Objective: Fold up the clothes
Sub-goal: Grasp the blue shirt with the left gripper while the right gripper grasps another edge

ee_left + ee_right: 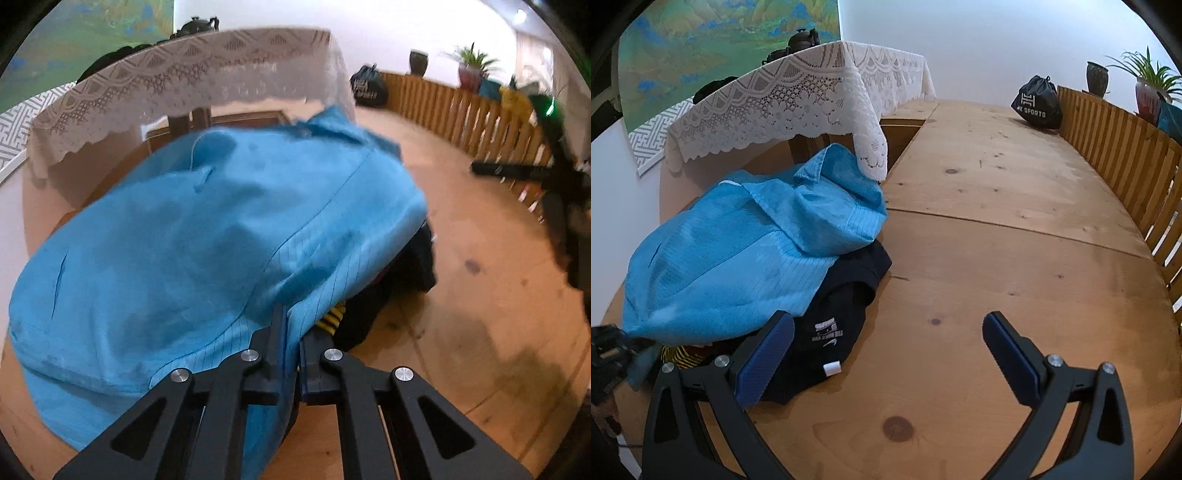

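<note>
Your left gripper (pixel 290 332) pinched the blue shirt (pixel 207 236) hem at 6 o'clock; it looked light, limp, slippery. Your right gripper (pixel 886 339) gaped wide, holding nothing.

A black drawstring bag (pixel 1038 105) on the far side of the surface reads "4K SPORTS" in white. The dark shirt's (pixel 831 332) neck print is too small to read.

A home's tearoom-style living space: a raised wooden platform floor (pixel 997 221) holds a low table under a lace tablecloth (pixel 798 107), dark teapots (pixel 803 38) on top, a landscape mural (pixel 713 44) behind, potted plants (pixel 1148 88) beyond the slatted railing (pixel 1115 147).
</note>
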`<state>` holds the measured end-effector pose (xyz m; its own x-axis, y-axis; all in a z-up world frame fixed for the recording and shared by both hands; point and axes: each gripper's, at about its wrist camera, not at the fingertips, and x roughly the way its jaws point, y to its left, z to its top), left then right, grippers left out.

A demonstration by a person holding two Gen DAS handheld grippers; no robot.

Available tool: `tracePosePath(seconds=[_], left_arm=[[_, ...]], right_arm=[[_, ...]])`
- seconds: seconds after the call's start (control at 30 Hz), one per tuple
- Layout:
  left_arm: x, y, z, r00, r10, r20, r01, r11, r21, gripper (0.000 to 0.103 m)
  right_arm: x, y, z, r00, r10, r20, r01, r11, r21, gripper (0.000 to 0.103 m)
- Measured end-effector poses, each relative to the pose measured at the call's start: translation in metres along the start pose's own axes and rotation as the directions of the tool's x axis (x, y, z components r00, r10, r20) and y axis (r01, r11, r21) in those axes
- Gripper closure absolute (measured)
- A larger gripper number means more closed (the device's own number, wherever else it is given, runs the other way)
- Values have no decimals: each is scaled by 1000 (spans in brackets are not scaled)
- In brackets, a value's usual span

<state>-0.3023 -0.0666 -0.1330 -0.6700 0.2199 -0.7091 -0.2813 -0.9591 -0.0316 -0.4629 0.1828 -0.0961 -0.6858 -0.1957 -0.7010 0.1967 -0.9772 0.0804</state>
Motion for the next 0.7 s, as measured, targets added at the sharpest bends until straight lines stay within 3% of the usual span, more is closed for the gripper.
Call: tracePosePath(seconds=[0.27,0.43,0.7], left_arm=[[-10,23,18,998,-56,44,57,998,-21,102],[-30,21,23,993,2,119,-5,1000,28,102],[-67,54,22,981,60,187,-57,998,-22,102]], right_arm=[[8,-2,4,999,31,-16,-31,999,17,0],[19,3,18,999,44,-22,-44,999,7,0],[64,13,65,997,59,-42,-56,996,66,0]])
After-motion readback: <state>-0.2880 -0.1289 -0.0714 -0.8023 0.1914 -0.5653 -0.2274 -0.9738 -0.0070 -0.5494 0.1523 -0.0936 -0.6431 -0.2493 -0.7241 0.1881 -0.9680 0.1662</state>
